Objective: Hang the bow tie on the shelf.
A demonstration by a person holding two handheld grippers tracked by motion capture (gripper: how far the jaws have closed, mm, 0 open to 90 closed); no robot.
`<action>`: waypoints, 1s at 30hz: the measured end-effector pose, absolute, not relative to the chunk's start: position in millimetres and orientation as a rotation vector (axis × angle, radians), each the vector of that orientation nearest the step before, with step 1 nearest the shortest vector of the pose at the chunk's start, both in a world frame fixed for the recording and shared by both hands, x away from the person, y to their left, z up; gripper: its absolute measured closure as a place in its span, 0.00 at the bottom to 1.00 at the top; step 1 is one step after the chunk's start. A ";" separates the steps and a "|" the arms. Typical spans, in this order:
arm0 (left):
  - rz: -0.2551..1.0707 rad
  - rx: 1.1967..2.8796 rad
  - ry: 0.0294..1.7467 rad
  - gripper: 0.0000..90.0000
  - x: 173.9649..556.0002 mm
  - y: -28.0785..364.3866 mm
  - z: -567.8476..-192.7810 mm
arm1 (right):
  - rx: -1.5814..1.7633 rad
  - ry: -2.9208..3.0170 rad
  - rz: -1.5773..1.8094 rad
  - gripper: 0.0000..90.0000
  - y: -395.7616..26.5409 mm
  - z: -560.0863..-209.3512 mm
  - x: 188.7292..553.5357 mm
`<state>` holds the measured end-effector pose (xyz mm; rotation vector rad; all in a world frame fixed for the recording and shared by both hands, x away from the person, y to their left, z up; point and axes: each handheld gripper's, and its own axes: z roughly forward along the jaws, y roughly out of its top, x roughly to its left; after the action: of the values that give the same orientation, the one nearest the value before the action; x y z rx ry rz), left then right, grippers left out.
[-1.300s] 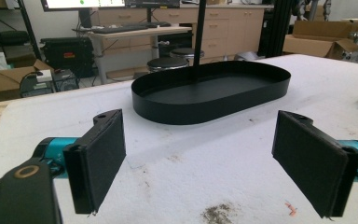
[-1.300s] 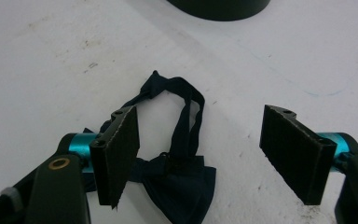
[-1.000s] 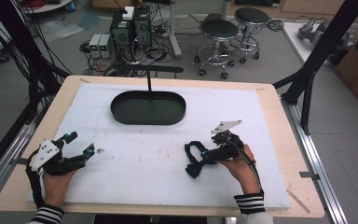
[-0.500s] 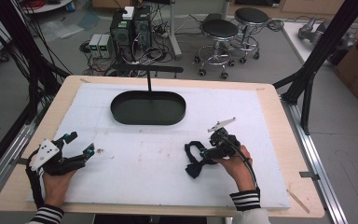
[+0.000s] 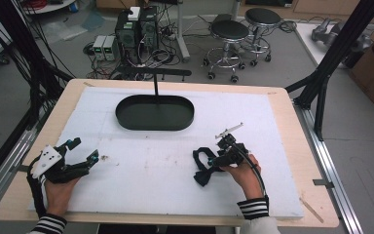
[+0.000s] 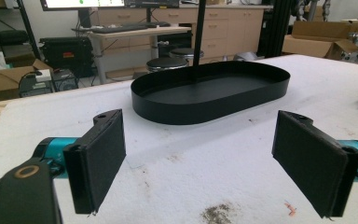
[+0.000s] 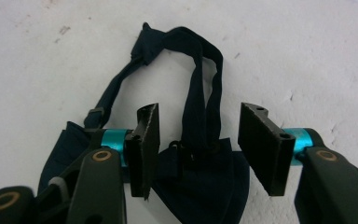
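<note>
Lying on the white padded worktop [image 5: 165,161], right of centre: one dark navy fabric bow tie with looped strap [image 5: 203,165]. The right hand-held gripper [image 5: 213,164] sits over it, jaws partly open and straddling the strap, nothing clamped; the right gripper view adds the strap's knot and the bow [image 7: 200,177] beneath the pads. Left hand-held gripper [image 5: 84,152]: near the worktop's left edge, jaws wide apart, empty. Black oval metal tray [image 5: 154,112] with upright post: far centre; the left gripper view shows its bare interior [image 6: 209,88] and small brown stains [image 6: 216,212] on the padding.
</note>
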<state>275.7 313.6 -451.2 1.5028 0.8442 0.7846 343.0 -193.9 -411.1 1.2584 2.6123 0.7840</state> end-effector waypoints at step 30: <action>0.785 1.504 0.842 0.20 275.5 313.6 -451.2 | 1.355 2.605 0.716 0.90 -185.5 -411.6 343.2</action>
<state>275.5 313.6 -451.2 1.5041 0.8416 0.7853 343.2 -185.5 -411.6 1.3555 2.6049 0.7159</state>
